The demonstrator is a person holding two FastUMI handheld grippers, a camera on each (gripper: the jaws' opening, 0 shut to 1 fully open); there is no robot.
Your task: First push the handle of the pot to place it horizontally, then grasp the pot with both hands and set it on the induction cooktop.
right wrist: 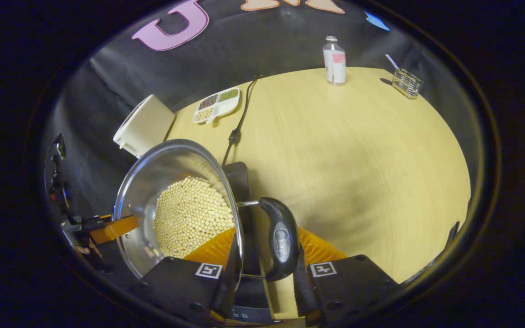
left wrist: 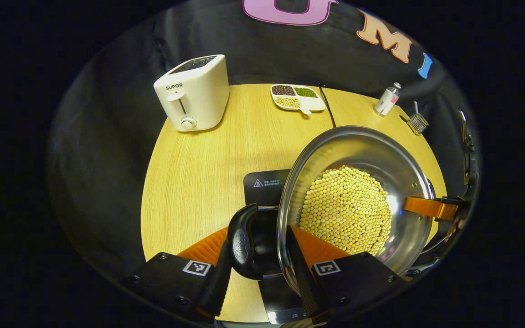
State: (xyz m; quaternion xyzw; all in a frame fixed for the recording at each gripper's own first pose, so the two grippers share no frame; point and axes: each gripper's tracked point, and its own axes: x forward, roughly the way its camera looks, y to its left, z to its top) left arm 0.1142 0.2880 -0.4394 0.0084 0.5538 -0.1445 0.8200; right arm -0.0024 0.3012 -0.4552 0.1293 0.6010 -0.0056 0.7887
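Note:
A steel pot [left wrist: 362,150] holding pale yellow beans [left wrist: 344,209] hangs or sits over the black induction cooktop [left wrist: 265,184]; I cannot tell whether it touches. My left gripper [left wrist: 258,269] is shut on the pot's black side handle [left wrist: 243,241], one finger outside the handle and one inside the rim. In the right gripper view my right gripper [right wrist: 265,273] is shut on the opposite black handle [right wrist: 281,239] of the pot [right wrist: 153,168] in the same way. Each view shows the other gripper's finger [left wrist: 426,207] [right wrist: 114,228] reaching over the far rim.
On the round wooden table [left wrist: 189,182] stand a white toaster [left wrist: 194,93] at the far left, a divided dish of beans [left wrist: 296,97], a small bottle [left wrist: 388,99] and a wire holder [left wrist: 417,123]. The cooktop's black cord [left wrist: 328,107] runs to the back edge.

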